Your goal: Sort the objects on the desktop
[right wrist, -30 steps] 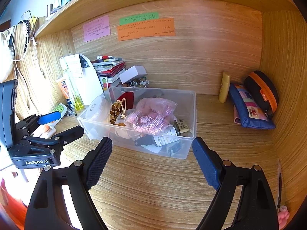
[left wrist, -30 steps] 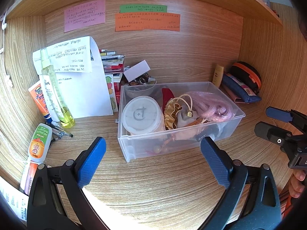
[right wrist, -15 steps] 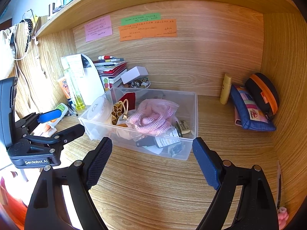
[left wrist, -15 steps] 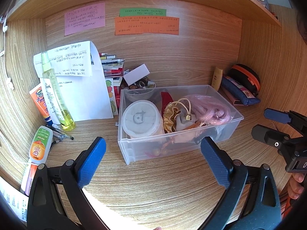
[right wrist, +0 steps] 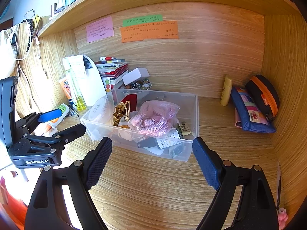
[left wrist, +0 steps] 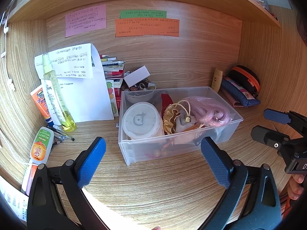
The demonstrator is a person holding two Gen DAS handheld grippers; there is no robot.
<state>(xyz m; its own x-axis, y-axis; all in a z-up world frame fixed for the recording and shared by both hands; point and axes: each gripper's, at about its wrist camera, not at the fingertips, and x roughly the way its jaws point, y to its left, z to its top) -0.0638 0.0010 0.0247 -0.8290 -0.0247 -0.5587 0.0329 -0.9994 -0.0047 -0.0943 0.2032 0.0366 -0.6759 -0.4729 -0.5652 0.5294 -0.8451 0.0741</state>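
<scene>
A clear plastic bin (left wrist: 178, 149) (right wrist: 190, 115) stands mid-desk. It holds a round white lidded tub (left wrist: 141, 119), a gold pouch (left wrist: 170, 118), a pink rope (left wrist: 209, 111) (right wrist: 153, 122) and small dark items. My left gripper (left wrist: 153, 159) hovers open in front of the bin's near wall, nothing between its blue pads. My right gripper (right wrist: 152, 161) is likewise open before the bin, holding nothing. Each gripper shows at the edge of the other's view.
At the left stand a yellow spray bottle (left wrist: 57, 97), an orange sunscreen tube (left wrist: 41, 105), a green-orange tube (left wrist: 41, 145), pens and white papers (left wrist: 84, 88). Books and a white box (left wrist: 137, 75) sit behind the bin. At the right lie a yellow bottle (right wrist: 226, 90), a blue pouch (right wrist: 249, 113) and a black-orange case (right wrist: 262, 95).
</scene>
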